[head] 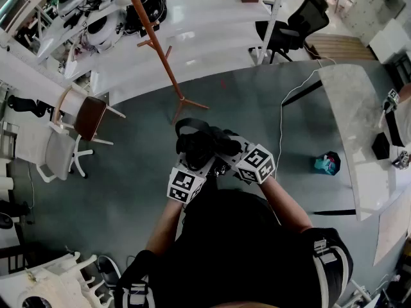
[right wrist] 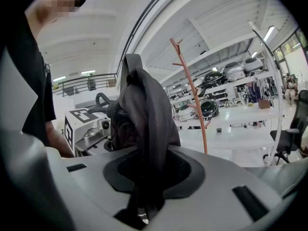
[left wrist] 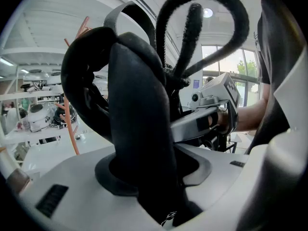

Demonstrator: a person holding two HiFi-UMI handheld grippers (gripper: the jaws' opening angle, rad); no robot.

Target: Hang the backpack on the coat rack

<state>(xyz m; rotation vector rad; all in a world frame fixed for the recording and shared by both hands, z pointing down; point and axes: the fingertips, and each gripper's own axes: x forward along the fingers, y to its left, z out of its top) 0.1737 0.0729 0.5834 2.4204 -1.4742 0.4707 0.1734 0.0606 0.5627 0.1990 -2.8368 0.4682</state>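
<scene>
The left hand-held gripper (head: 196, 161) pinches a padded strap (left wrist: 139, 143) of the black backpack (head: 200, 143); the right hand-held gripper (head: 226, 154) pinches its fabric, near the coat rack (head: 166, 59).

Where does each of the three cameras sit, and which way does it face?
Head view: on the person's head, looking steeply down at floor, coat rack and backpack; shows torso, both forearms, left gripper and right gripper.
Left gripper view: on the left gripper, facing along its jaws, shut on the backpack; the right gripper and a forearm show beyond.
Right gripper view: on the right gripper, facing along its jaws, shut on the backpack; the person's arm shows left.
Shared: all three show backpack and coat rack.
</scene>
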